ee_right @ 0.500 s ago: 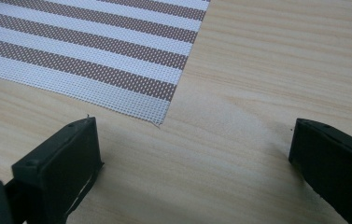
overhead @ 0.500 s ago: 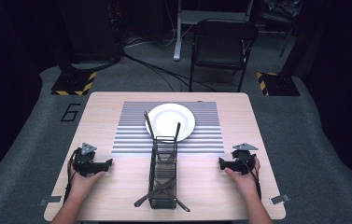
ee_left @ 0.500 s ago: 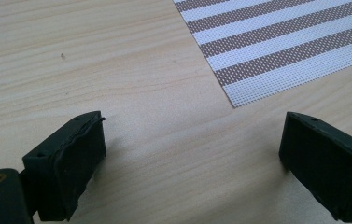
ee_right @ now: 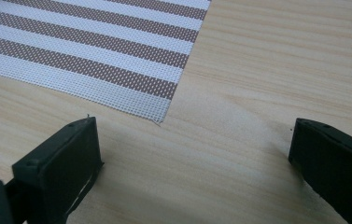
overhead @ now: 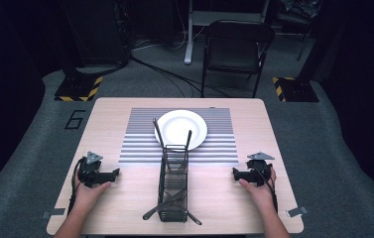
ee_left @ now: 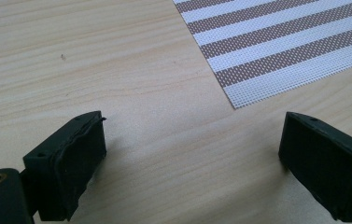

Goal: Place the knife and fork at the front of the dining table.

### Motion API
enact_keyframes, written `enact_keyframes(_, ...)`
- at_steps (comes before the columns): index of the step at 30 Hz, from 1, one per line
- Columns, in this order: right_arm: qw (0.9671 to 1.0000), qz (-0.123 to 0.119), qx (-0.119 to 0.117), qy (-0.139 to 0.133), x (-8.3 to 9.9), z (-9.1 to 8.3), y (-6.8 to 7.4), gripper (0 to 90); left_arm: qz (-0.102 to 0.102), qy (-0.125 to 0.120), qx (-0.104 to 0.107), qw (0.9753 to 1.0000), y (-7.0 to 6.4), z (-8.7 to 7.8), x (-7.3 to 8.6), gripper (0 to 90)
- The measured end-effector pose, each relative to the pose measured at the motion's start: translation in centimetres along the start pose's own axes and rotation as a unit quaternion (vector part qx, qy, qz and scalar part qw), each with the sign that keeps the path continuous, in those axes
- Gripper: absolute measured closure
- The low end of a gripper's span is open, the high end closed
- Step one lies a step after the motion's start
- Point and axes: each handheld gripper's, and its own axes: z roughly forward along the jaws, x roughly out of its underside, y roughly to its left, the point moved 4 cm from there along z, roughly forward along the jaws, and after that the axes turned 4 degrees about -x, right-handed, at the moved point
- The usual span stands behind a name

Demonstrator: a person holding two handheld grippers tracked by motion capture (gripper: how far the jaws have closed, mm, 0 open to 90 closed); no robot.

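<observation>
left gripper [overhead: 116, 172] and right gripper [overhead: 234, 172] rest on bare table [overhead: 125, 198], jaws apart; wire basket [overhead: 173, 186] between.

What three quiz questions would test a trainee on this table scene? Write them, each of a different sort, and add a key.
1. True or false: the white plate rests on the striped mat.
2. The wire cutlery rack stands: A) on the plate; B) between the left gripper and the right gripper; C) off the table.
3. Are the left gripper's fingers open or shut?
Key: 1 true; 2 B; 3 open.
</observation>
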Motion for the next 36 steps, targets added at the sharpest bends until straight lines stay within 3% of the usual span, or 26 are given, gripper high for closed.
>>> enact_keyframes(21, 1.0000, 0.007, 0.006, 0.001, 0.0, 0.0, 0.1, 0.9, 0.005, 0.007, 0.009, 0.9999, 0.0, -0.2, 0.1, 7.5)
enact_keyframes(23, 1.0000, 0.008, 0.004, -0.001, 0.0, -0.1, 0.1, 5.0, 0.005, 0.007, 0.009, 0.9999, -0.1, -0.2, 0.1, 7.5)
enact_keyframes(25, 1.0000, -0.001, 0.000, -0.005, -0.1, -0.3, 0.2, 15.8, 0.005, 0.007, 0.009, 0.9999, -0.1, -0.2, 0.1, 7.5)
enact_keyframes(30, 0.9999, -0.005, -0.015, -0.001, -0.5, -0.7, 0.8, 19.2, 0.005, 0.007, 0.009, 0.9999, -0.1, -0.2, 0.1, 7.4)
enact_keyframes(32, 0.9996, -0.022, -0.015, -0.009, -1.0, -1.1, 1.4, 20.9, 0.005, 0.007, 0.009, 0.9999, -0.1, -0.2, 0.1, 7.4)
enact_keyframes(36, 0.9989, -0.025, -0.037, -0.014, -1.6, -1.7, 2.4, 23.6, 0.005, 0.007, 0.009, 0.9999, -0.1, -0.2, 0.1, 7.4)
